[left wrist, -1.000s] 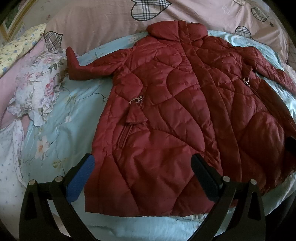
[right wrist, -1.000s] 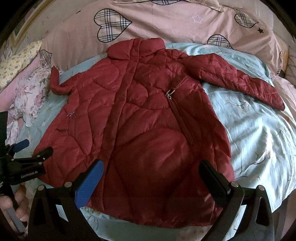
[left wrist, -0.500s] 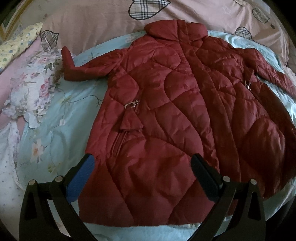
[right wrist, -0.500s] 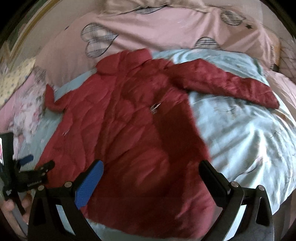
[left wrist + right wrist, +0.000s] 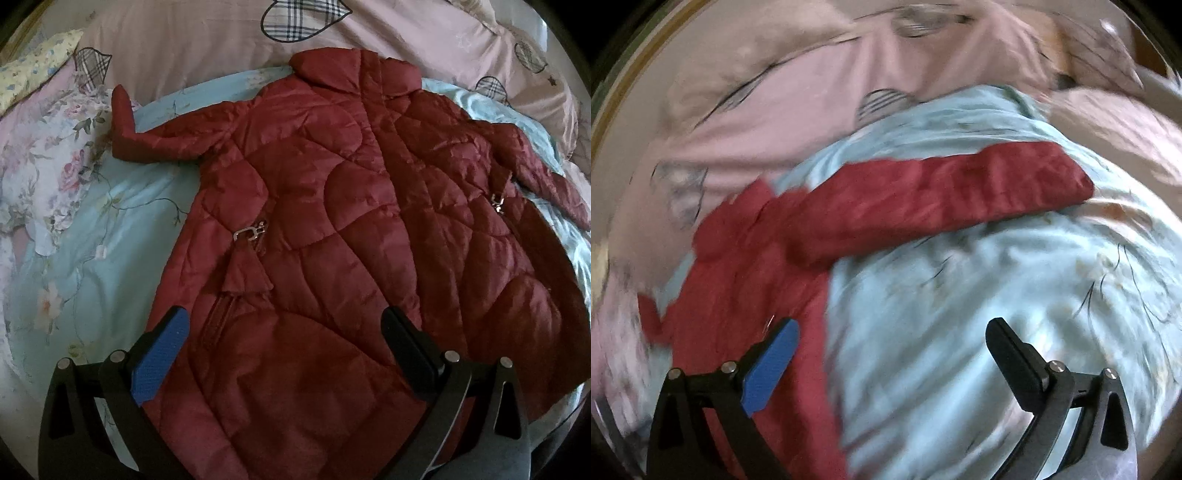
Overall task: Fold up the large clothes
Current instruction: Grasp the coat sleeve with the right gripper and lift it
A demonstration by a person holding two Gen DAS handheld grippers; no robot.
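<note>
A dark red quilted coat (image 5: pixel 332 229) lies flat, front up, on a light blue floral sheet (image 5: pixel 92 229), collar toward the far side, sleeves spread out. My left gripper (image 5: pixel 284 343) is open and empty, hovering above the coat's lower hem area. In the blurred right wrist view the coat's right sleeve (image 5: pixel 942 199) stretches out across the blue sheet (image 5: pixel 960 314). My right gripper (image 5: pixel 894 354) is open and empty above the sheet, just right of the coat's side edge.
A pink duvet with plaid hearts (image 5: pixel 221 40) lies bunched along the far side. A floral pillow or cloth (image 5: pixel 40 166) lies at the left, with a yellow floral pillow (image 5: pixel 33 74) behind it.
The right gripper has swung fast to the right, from over the coat's body toward the right sleeve and sheet. The left gripper has moved slightly closer over the coat's lower left.
</note>
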